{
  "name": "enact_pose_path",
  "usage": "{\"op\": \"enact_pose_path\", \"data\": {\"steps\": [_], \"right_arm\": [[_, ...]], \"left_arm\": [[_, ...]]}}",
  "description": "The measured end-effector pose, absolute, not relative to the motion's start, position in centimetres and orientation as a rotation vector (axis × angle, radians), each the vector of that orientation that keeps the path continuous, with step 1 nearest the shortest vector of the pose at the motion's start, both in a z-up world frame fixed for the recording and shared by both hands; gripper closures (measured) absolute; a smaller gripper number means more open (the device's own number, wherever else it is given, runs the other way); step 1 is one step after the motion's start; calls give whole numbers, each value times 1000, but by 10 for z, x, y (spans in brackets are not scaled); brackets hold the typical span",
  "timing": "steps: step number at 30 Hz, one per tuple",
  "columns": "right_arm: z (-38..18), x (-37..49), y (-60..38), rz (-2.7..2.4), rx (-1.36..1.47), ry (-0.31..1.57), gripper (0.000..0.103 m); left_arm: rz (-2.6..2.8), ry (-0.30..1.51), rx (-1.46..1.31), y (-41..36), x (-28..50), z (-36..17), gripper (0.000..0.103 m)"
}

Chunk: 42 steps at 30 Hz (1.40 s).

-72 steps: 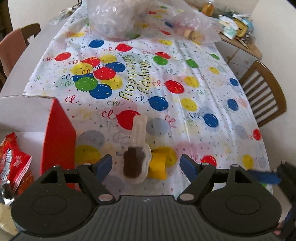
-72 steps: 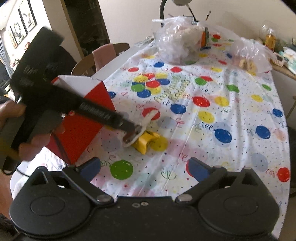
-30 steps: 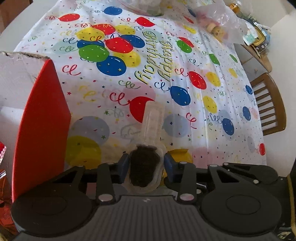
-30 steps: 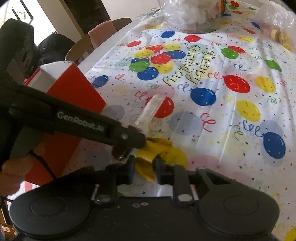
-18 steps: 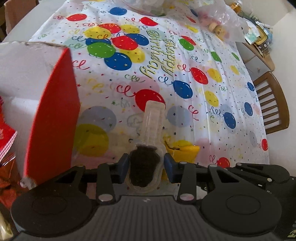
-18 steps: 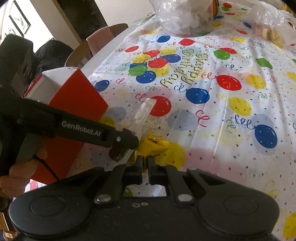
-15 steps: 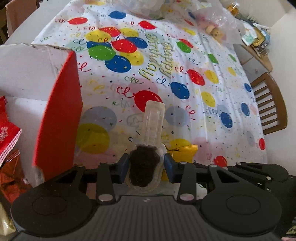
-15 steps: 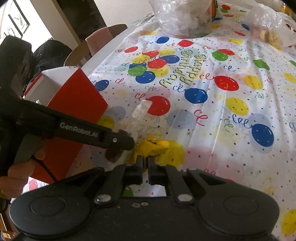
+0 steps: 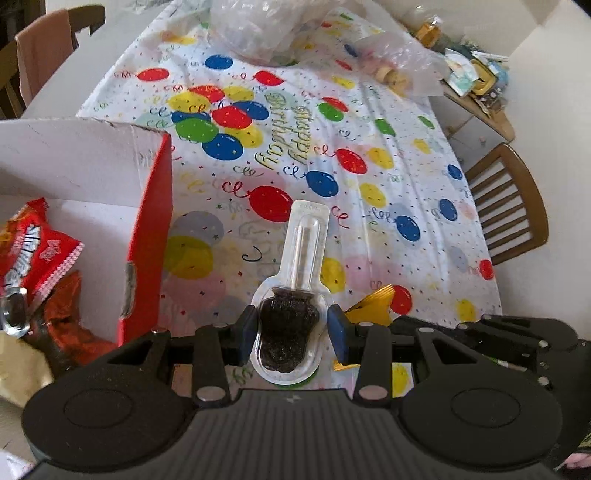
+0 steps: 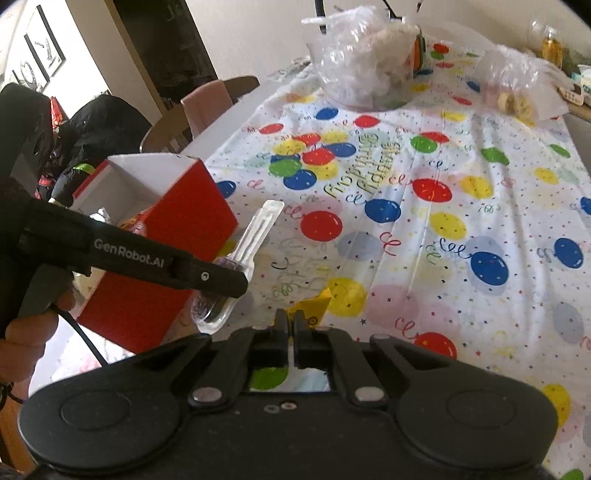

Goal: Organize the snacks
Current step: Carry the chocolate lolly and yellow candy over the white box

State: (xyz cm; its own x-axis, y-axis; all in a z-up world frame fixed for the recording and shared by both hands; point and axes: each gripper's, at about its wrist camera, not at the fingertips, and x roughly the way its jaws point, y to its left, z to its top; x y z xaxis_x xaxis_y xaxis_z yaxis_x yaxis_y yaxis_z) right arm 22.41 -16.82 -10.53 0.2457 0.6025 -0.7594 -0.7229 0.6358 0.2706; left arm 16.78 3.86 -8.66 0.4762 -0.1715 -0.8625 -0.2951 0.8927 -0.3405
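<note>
At the far left of the left wrist view, a red snack bag (image 9: 35,254) lies inside the red box (image 9: 149,236), whose white inner walls stand open at the top. Beside it in the box sit a crumpled reddish-brown wrapper (image 9: 68,321) and a pale yellow packet (image 9: 18,373). Just right of the box, the left gripper (image 9: 291,332) is clamped on the chocolate lollipop (image 9: 290,332), a dark sweet sealed in a clear moulded pack; its blue pads press the pack's bulb from both sides, and the stick end points away over the balloon tablecloth (image 9: 332,147). The pack is held off the cloth, close to the box's near corner. Right of it, the yellow wrapper (image 9: 369,306) is pinched between the closed fingers of the right gripper (image 10: 290,323); in the right wrist view only a yellow corner (image 10: 314,304) shows past the fingertips, so how much of it is lifted clear of the cloth is hard to tell. Farther back on the table rest two clear plastic bags (image 9: 258,29), and a wooden chair (image 9: 509,206) stands at the right edge.
</note>
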Motion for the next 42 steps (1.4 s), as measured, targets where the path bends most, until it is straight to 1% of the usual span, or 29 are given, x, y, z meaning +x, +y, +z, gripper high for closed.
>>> {"op": "enact_pose_path", "data": {"steps": [11,21,31,42], "right_arm": [[-42,189,-167,954,-129,851,102],[-16,164,-120,1012,-133,791,102],[-14,143,-48,1061,-158,772,102],[-39,139,12,1046,-177,818,102]], "left_arm": [[83,1035,-477,60,124,-30,63],[150,961,-466,113,81,12,63],[257,958,-464,187,51,10,63],[333,1017,-459,244,42,-18,63]]}}
